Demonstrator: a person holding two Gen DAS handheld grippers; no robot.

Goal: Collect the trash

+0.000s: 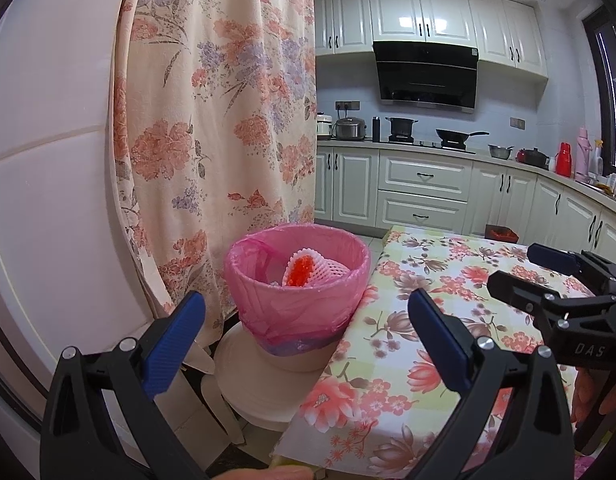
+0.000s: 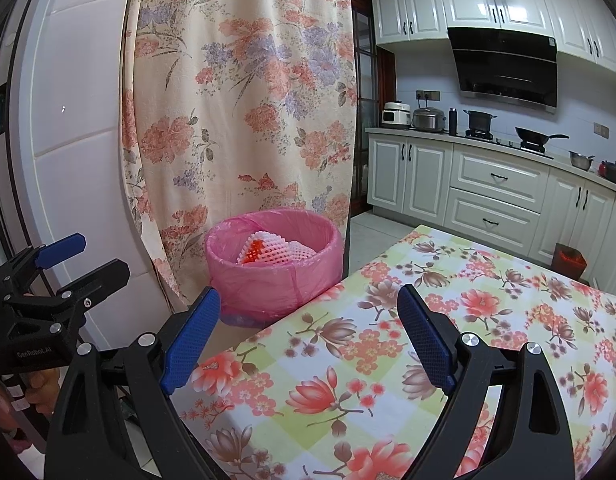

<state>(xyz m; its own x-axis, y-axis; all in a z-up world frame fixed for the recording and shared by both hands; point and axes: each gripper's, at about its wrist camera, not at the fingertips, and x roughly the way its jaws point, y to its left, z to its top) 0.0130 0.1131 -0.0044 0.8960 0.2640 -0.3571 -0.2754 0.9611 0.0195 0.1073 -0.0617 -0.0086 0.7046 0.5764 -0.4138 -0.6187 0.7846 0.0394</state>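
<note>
A bin lined with a pink bag (image 1: 296, 280) stands on a white stool (image 1: 264, 384) beside the table's left edge; it also shows in the right wrist view (image 2: 274, 264). Inside lie white foam fruit nets (image 1: 319, 268) and an orange-red piece (image 1: 300, 270), also seen from the right wrist (image 2: 268, 250). My left gripper (image 1: 308, 336) is open and empty, just in front of the bin. My right gripper (image 2: 308, 332) is open and empty over the table's left edge. Each gripper shows in the other's view: the right (image 1: 547, 272), the left (image 2: 84, 256).
A table with a floral cloth (image 2: 427, 360) fills the right foreground. A floral curtain (image 1: 212, 120) hangs behind the bin, a white door (image 1: 48, 160) to its left. Kitchen cabinets and a counter with pots (image 1: 427, 140) run along the back. A small red-lined bin (image 2: 569, 260) stands on the floor.
</note>
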